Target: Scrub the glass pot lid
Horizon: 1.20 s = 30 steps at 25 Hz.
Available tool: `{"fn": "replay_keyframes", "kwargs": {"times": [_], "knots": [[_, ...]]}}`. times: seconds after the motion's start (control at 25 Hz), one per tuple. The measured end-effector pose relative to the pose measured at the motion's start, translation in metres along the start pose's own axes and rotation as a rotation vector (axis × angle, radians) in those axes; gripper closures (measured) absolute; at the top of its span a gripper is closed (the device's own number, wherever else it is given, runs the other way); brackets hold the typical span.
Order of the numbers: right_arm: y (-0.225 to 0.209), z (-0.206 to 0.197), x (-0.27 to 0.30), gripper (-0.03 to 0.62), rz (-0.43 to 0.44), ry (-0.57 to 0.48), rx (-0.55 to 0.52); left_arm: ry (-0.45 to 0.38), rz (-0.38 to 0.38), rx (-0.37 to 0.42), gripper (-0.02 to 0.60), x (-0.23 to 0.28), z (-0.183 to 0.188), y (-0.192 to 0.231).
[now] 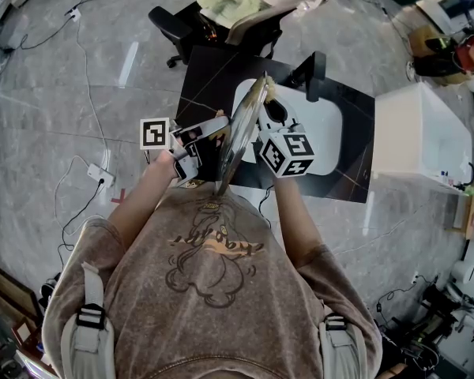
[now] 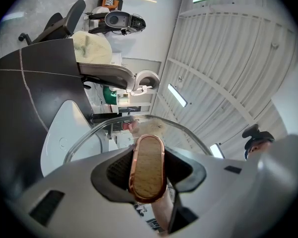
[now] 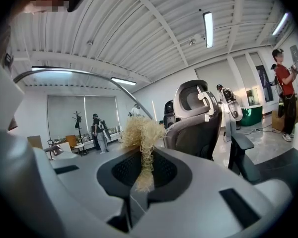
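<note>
The glass pot lid [image 1: 241, 136] stands on edge in the air over the table, between my two grippers. My left gripper [image 1: 212, 135] is shut on the lid's wooden, copper-rimmed knob [image 2: 148, 168], which fills the gap between its jaws [image 2: 148, 157]. The lid's metal rim [image 2: 139, 118] arcs just beyond. My right gripper [image 1: 273, 110] is on the lid's other side, shut on a straw-coloured fibre scrubber [image 3: 141, 138]. The tuft sticks out past the jaws [image 3: 141, 155] and lies against or very near the glass; the rim [image 3: 89, 76] curves above it.
Below the lid is a black table [image 1: 351, 144] with a white mat [image 1: 324, 129]. An office chair [image 1: 245, 14] draped in a pale cloth stands at the far side. A white cabinet [image 1: 419, 133] is to the right. Cables run over the floor [image 1: 79, 54] at left.
</note>
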State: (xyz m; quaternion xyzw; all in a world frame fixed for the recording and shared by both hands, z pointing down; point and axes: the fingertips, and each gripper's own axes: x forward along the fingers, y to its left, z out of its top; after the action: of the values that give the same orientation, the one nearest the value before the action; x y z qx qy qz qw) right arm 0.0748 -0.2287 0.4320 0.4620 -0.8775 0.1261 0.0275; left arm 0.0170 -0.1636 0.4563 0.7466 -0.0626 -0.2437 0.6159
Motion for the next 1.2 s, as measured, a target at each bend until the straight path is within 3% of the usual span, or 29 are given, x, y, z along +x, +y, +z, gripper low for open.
{"fn": "replay_keyframes", "kwargs": {"times": [0.72,1.2], "knots": [[-0.024,-0.056,0.021,0.553,-0.029,0.132,0.009,-0.040,-0.025,-0.047,0.400,0.000,0.002,-0.006],[-0.026,-0.107,0.023,0.553,-0.012,0.247,0.048,-0.073,-0.032,-0.038,0.400,-0.003,0.006,-0.007]]}}
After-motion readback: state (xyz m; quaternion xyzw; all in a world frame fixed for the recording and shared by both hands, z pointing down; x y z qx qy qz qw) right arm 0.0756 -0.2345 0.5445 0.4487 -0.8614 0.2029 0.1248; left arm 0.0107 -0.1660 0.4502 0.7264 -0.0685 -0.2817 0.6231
